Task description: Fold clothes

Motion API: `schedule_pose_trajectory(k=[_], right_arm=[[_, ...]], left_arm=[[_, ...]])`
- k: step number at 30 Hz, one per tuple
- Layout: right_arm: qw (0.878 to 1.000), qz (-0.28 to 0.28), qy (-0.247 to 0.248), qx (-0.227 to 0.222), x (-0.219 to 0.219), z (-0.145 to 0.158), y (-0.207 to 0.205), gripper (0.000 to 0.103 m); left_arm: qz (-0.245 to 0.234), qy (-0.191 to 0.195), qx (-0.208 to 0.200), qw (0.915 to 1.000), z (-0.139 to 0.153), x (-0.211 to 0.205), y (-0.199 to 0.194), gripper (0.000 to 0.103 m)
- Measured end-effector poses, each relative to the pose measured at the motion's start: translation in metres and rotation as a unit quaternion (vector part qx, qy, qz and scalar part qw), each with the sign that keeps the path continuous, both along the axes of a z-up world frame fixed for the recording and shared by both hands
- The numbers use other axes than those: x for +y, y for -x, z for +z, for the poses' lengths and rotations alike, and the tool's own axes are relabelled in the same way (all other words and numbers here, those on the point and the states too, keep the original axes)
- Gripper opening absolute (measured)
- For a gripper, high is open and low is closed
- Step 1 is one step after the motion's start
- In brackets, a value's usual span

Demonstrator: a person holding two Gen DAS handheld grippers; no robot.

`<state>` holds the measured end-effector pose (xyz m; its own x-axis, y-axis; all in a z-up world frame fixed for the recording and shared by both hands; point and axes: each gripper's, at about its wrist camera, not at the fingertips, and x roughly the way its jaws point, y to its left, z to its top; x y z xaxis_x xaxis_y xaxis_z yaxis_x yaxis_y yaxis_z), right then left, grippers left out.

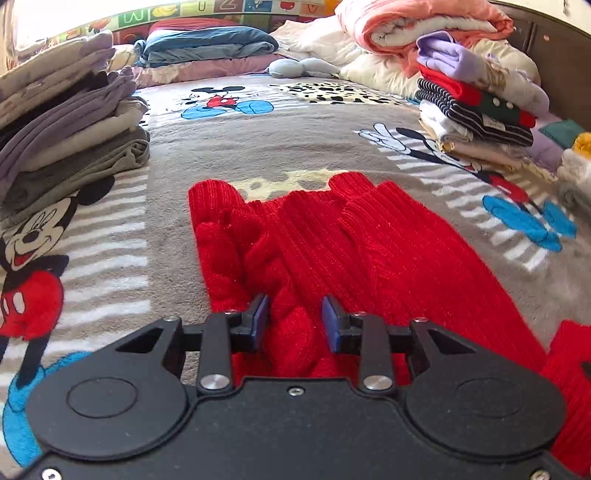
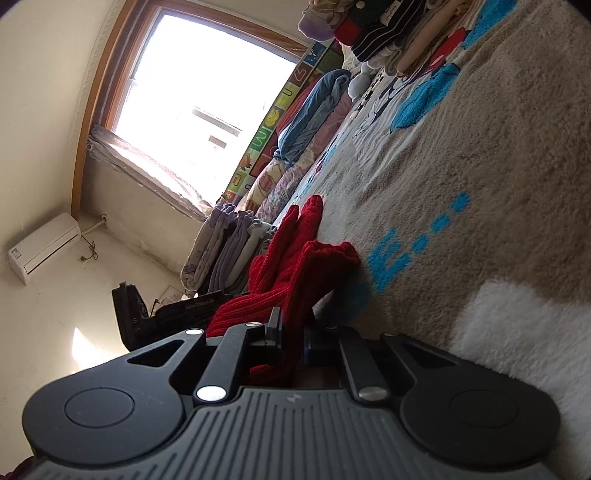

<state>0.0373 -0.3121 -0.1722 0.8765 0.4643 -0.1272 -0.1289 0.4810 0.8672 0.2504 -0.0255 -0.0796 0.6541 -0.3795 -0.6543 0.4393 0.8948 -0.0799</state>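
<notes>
A red knitted sweater [image 1: 332,240] lies on the cartoon-mouse blanket [image 1: 258,147] of a bed, its sleeves folded in and pointing away from me. My left gripper [image 1: 295,317] sits low at the sweater's near edge. A raised fold of red knit fills the narrow gap between its blue pads [image 1: 260,314]. In the right wrist view, which is strongly rolled, the red sweater [image 2: 295,258] rises off the blanket [image 2: 480,184] into my right gripper [image 2: 291,332], whose fingers are shut on a strip of it. The black body of the left gripper [image 2: 129,314] shows behind the cloth.
A pile of folded grey and lilac clothes [image 1: 66,129] stands at the left, a mixed folded pile [image 1: 480,107] at the right. Pink and cream quilts [image 1: 424,26] and blue bedding [image 1: 207,44] lie at the back. A window [image 2: 207,81] and an air conditioner [image 2: 44,247] are beyond.
</notes>
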Motion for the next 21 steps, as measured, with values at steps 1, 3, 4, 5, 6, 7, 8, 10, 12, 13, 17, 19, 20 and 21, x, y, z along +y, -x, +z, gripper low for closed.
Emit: schedule_pose_trajectory(k=[1,3,4,5,6,7,8,10,12,13,17,19,20,21], right_arm=[[1.0,0.001,0.0,-0.001,0.0,0.0,0.0,0.011],[1.0,0.002,0.0,-0.004,0.0,-0.001,-0.001,0.011],[1.0,0.003,0.0,-0.005,0.0,-0.001,-0.001,0.011],[1.0,0.004,0.0,-0.006,0.0,-0.001,-0.001,0.011],[1.0,0.005,0.0,-0.007,0.0,-0.001,-0.002,0.011],[1.0,0.007,-0.001,-0.009,0.0,-0.001,-0.002,0.011],[1.0,0.008,-0.002,-0.01,0.0,-0.002,-0.002,0.011],[1.0,0.01,-0.003,-0.013,0.0,-0.002,-0.001,0.012],[1.0,0.011,-0.003,-0.015,0.0,-0.003,-0.001,0.012],[1.0,0.011,-0.002,-0.016,0.0,-0.003,0.0,0.012],[1.0,0.01,-0.001,-0.017,0.001,-0.003,0.0,0.012],[1.0,0.01,-0.001,-0.019,0.002,-0.003,0.0,0.012],[1.0,0.011,-0.001,-0.019,0.002,-0.003,0.0,0.012],[1.0,0.012,-0.001,-0.02,0.002,-0.004,0.0,0.012]], left_arm=[[0.004,0.013,-0.002,0.9999,0.004,0.004,0.001,0.03],[0.024,0.035,-0.019,0.9989,0.013,0.014,0.002,0.03],[0.037,0.043,-0.025,0.9981,0.016,0.017,-0.001,0.03],[0.05,0.047,-0.028,0.9972,0.018,0.018,-0.005,0.03],[0.061,0.048,-0.031,0.9965,0.02,0.018,-0.011,0.03],[0.071,0.042,-0.035,0.996,0.02,0.016,-0.018,0.03],[0.079,0.036,-0.038,0.9955,0.02,0.013,-0.025,0.03],[0.09,0.028,-0.03,0.9951,0.015,0.008,-0.041,0.03],[0.078,0.017,0.005,0.9968,0.001,0.001,-0.057,0.03],[0.067,0.002,0.016,0.9976,-0.005,-0.004,-0.061,0.03],[0.049,-0.025,-0.014,0.9984,0.008,-0.013,-0.055,0.03],[0.06,-0.011,-0.023,0.9979,0.012,-0.011,-0.058,0.03],[0.069,-0.012,-0.023,0.9973,0.011,-0.01,-0.062,0.03],[0.079,-0.019,-0.015,0.9966,0.006,-0.01,-0.068,0.03]])
